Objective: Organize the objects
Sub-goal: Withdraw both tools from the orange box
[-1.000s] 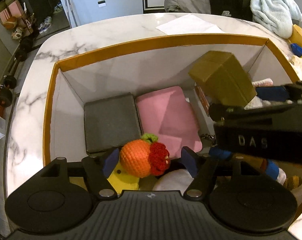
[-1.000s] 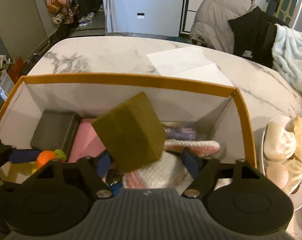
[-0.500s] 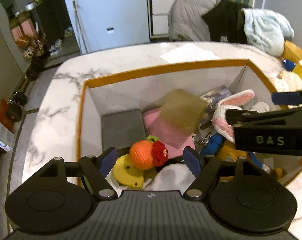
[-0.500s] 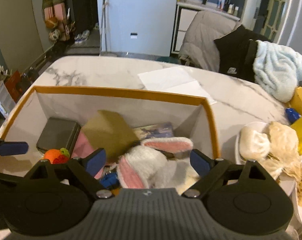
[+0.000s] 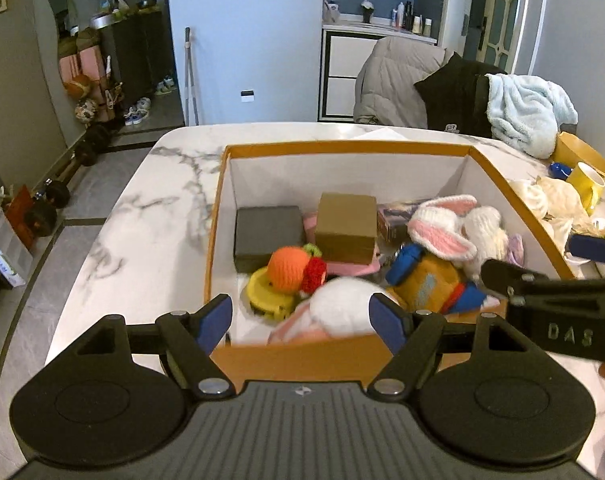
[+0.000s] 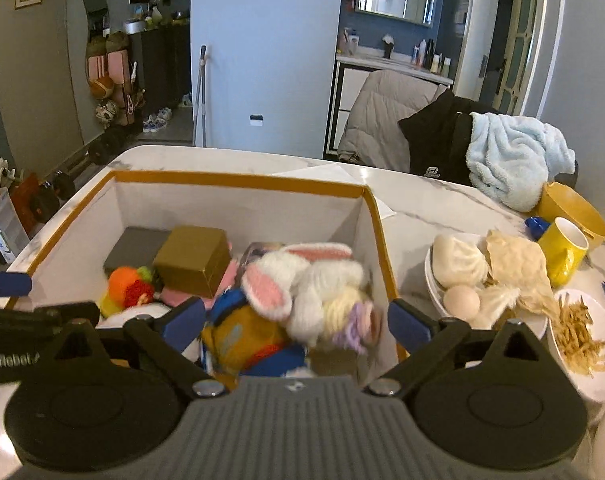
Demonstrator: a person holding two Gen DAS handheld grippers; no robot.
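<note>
Both the left gripper (image 5: 302, 318) and the right gripper (image 6: 296, 326) hang wide open and empty above the orange-rimmed box (image 5: 342, 147), where the brown box (image 5: 345, 228) rests on a pink pad; the next pick likely calls for lifting clear of the rim first.

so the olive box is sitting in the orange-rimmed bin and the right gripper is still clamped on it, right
Not quite. The olive box does sit in the orange-rimmed bin, but the right gripper is open and holds nothing; the right wrist view shows its fingers spread apart, clear of the box.
</note>
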